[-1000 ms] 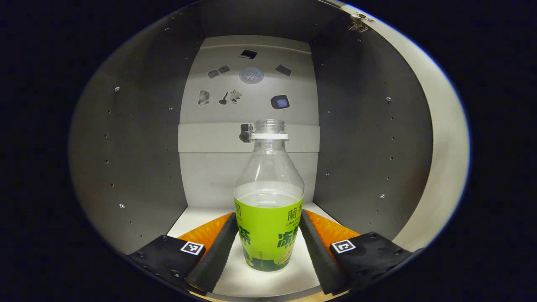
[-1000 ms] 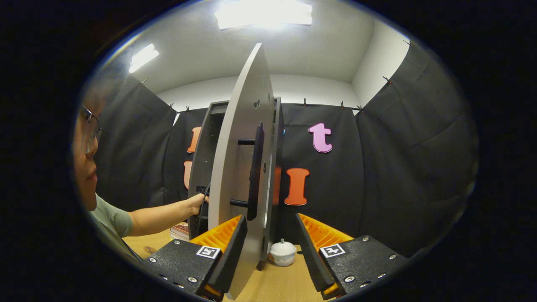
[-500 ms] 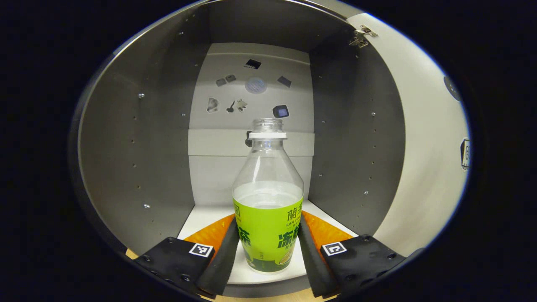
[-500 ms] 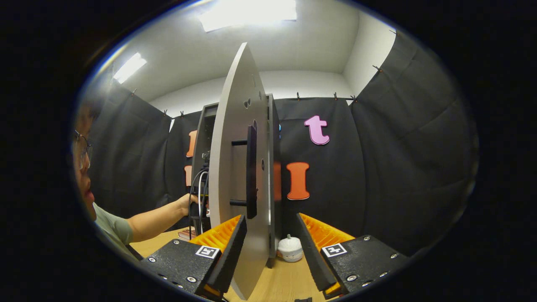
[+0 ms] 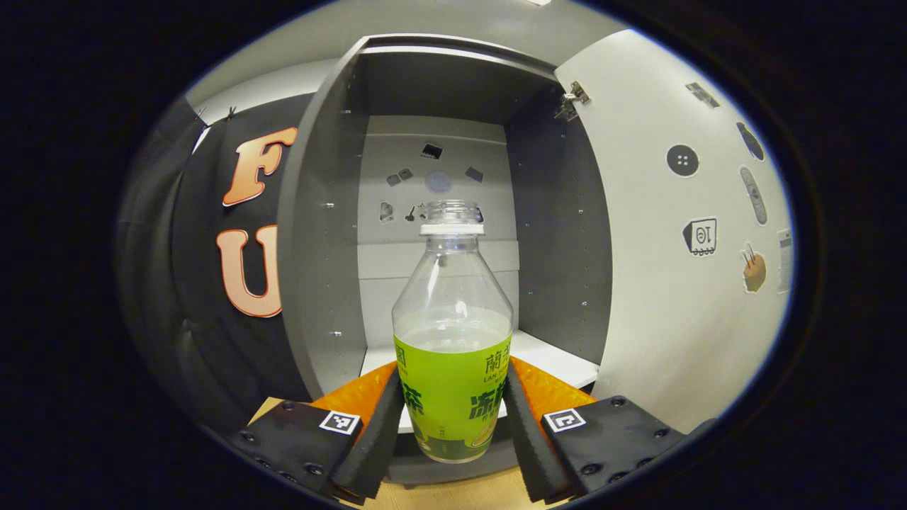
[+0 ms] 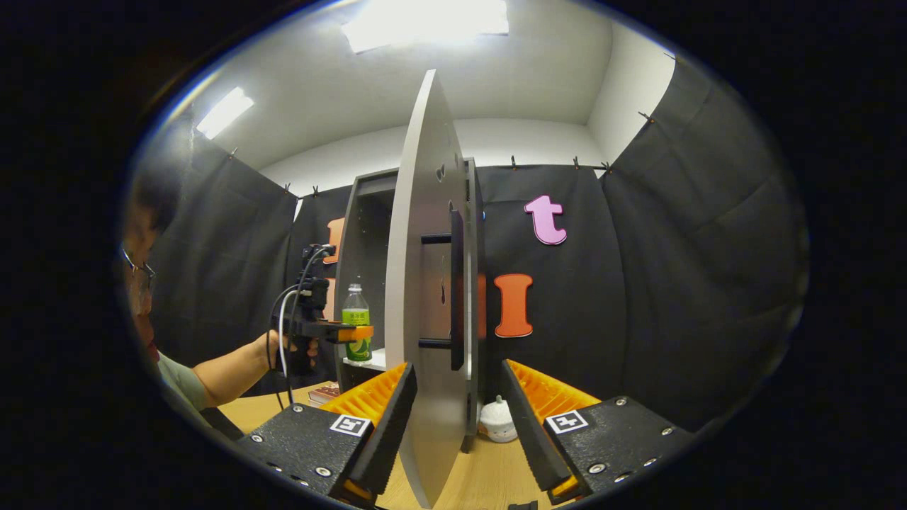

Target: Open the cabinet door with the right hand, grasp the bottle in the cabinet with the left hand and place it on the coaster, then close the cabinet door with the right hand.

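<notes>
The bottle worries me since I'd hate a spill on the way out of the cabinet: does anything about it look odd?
Yes: the bottle has no cap, so its mouth is open, and it is partly filled with liquid. It stands upright between the left gripper's fingers, with no spill visible. The cabinet door stands open, as expected.

Left gripper (image 5: 453,425): two black blocky finger mounts, each bearing a square black-and-white marker tag and round screw heads; ribbed finger backs, dark foam-like pads (image 5: 379,425).
Right gripper (image 6: 457,418): same black mounts, marker tags, silver screws, ribbed finger backs.
Left of the right gripper: black pistol-style handle, looped white and black cables (image 6: 283,319), grey-green short sleeve (image 6: 173,368), glasses.
</notes>
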